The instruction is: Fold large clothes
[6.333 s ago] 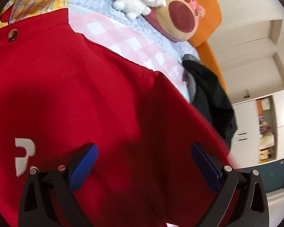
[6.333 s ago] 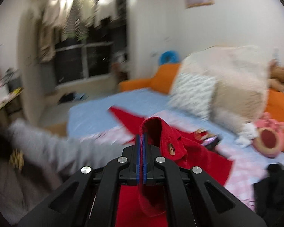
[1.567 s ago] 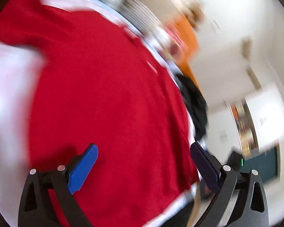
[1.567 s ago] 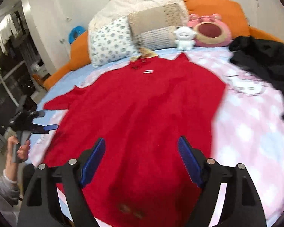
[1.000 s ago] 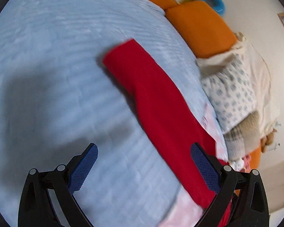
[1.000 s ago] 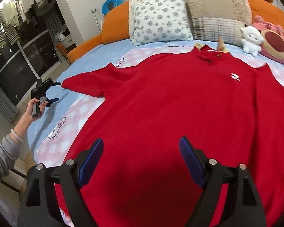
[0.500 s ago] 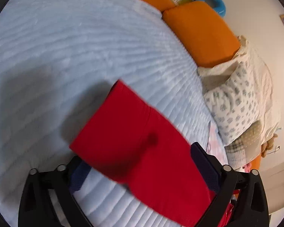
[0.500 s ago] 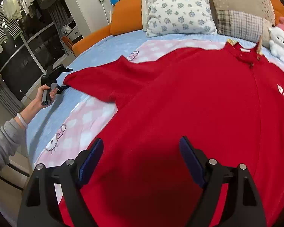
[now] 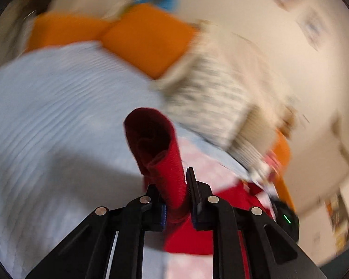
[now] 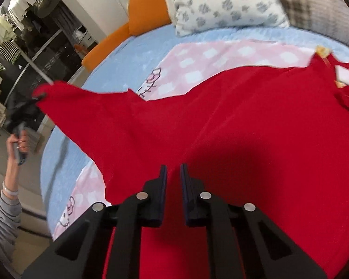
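Observation:
A large red shirt (image 10: 256, 125) lies spread over the bed. My left gripper (image 9: 176, 200) is shut on the cuff of its left sleeve (image 9: 160, 153), which sticks up between the fingers. The right wrist view shows that sleeve (image 10: 65, 100) lifted off the bed, with the left gripper (image 10: 23, 114) in a hand at its end. My right gripper (image 10: 173, 174) is low over the shirt's side, its jaws nearly closed with a narrow gap, red cloth showing between them. I cannot tell whether it holds the cloth.
The bed has a light blue cover (image 9: 46, 121) and a pink checked blanket (image 10: 211, 65) under the shirt. Orange cushions (image 9: 146, 37) and patterned pillows (image 10: 223, 2) line the head. The bed edge and floor are at the left (image 10: 35, 209).
My left gripper has closed on the sleeve cuff and lifted it off the bed. My right gripper's jaws have gone from wide open to nearly closed, lower over the shirt.

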Demonstrator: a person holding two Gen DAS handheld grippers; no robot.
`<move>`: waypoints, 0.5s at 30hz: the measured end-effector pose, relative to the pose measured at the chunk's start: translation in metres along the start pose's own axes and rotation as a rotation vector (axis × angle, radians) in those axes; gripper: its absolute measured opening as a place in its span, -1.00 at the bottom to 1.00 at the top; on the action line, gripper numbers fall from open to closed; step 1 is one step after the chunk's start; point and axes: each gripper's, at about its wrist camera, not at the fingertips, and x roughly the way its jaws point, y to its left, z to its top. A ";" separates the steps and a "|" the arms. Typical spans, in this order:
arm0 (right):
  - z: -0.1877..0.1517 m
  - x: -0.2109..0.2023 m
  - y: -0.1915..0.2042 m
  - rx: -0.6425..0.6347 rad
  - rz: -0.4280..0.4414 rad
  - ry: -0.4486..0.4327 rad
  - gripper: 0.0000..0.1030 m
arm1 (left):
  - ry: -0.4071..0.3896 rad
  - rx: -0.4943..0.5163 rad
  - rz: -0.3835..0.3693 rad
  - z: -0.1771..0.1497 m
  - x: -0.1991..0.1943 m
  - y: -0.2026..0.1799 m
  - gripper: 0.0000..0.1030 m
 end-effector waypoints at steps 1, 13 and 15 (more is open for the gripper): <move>0.003 0.005 -0.003 -0.002 -0.009 0.014 -0.76 | 0.010 0.052 -0.046 -0.002 -0.007 -0.029 -0.63; 0.039 0.051 -0.041 0.121 0.094 0.069 -0.96 | 0.269 0.505 -0.672 -0.135 -0.012 -0.307 -0.63; 0.044 0.055 -0.042 0.128 0.094 0.063 -0.96 | 0.331 0.547 -0.774 -0.170 -0.007 -0.334 -0.63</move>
